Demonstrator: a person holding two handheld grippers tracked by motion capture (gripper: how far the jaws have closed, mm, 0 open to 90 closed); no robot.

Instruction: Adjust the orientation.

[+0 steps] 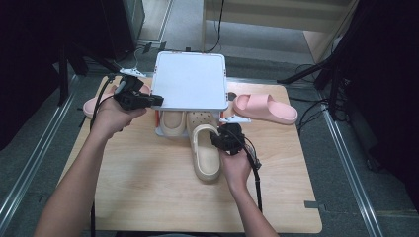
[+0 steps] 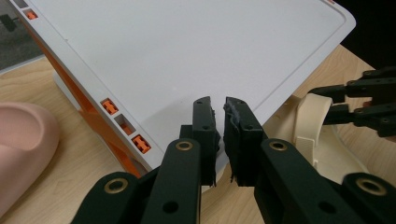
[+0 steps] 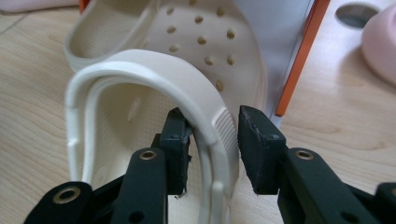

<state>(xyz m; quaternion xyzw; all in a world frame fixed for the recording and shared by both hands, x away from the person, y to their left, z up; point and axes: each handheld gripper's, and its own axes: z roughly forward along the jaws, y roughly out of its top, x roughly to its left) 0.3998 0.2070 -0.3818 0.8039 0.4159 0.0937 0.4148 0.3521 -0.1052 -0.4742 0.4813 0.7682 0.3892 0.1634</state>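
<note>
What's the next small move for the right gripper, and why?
Probably back the right gripper off the cream slipper: its jaws straddle the strap with a gap at the right pad, and the slipper already lies on the table before the white rack.

Cream slipper [image 1: 205,158], pink slipper [image 1: 267,108], white rack [image 1: 190,81] with orange sides.

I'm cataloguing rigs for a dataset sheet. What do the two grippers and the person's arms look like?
Both the left gripper and the right gripper are black, each with two flat link arms joined by brass-coloured rivets and ending in blocky, rough-faced black pads. A black cable trails from the right gripper back along the forearm. A grey three-cornered plate sits on the left one. The forearms are bare, no sleeves visible.
</note>
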